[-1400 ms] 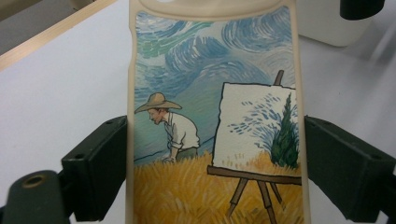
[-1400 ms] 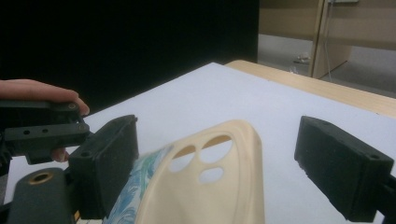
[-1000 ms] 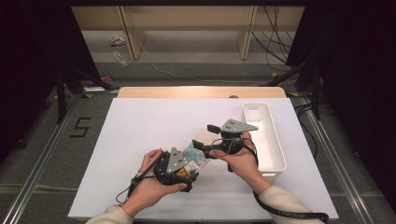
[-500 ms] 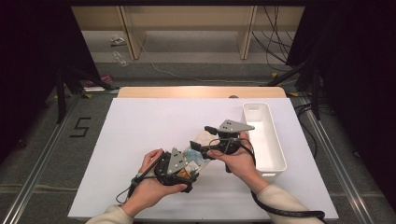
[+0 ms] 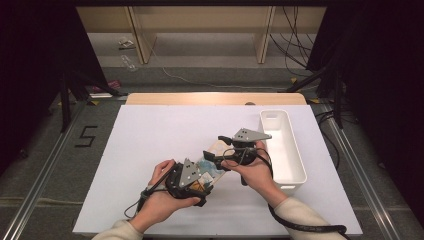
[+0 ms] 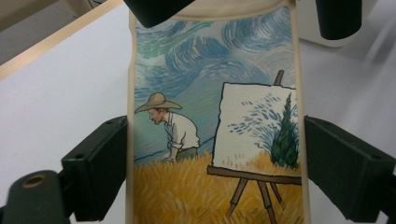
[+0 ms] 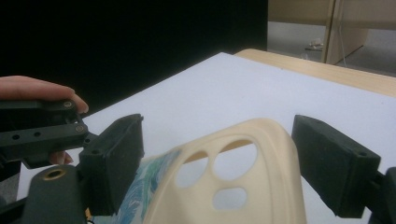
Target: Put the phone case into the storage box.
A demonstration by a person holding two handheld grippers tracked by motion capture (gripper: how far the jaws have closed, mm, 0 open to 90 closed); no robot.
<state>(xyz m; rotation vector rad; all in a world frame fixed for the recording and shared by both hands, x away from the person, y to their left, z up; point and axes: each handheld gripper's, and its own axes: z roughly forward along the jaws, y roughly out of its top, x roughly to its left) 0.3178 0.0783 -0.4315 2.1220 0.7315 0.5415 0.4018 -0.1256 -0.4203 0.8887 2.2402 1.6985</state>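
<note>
A cream phone case [image 5: 212,165] with a painted scene of a man in a straw hat at an easel lies low over the white table sheet [image 5: 165,135]. My left gripper [image 5: 206,174] is shut on it; in the left gripper view the jaws of my left gripper [image 6: 215,172] press both long edges of the phone case [image 6: 210,93]. My right gripper [image 5: 214,147] straddles the far end, the one with the camera holes. In the right gripper view my right gripper [image 7: 219,158] stands open around the phone case [image 7: 261,186], with a small gap at one jaw.
A long white bin [image 5: 299,160] stands at the right of the sheet, just beyond my right hand. A wooden strip [image 5: 215,98] runs along the table's far edge. Dark curtains flank both sides, and shelving and cables lie beyond.
My right gripper has edged slightly left, closing in over the far end of the case. The left gripper and the case have stayed almost still.
</note>
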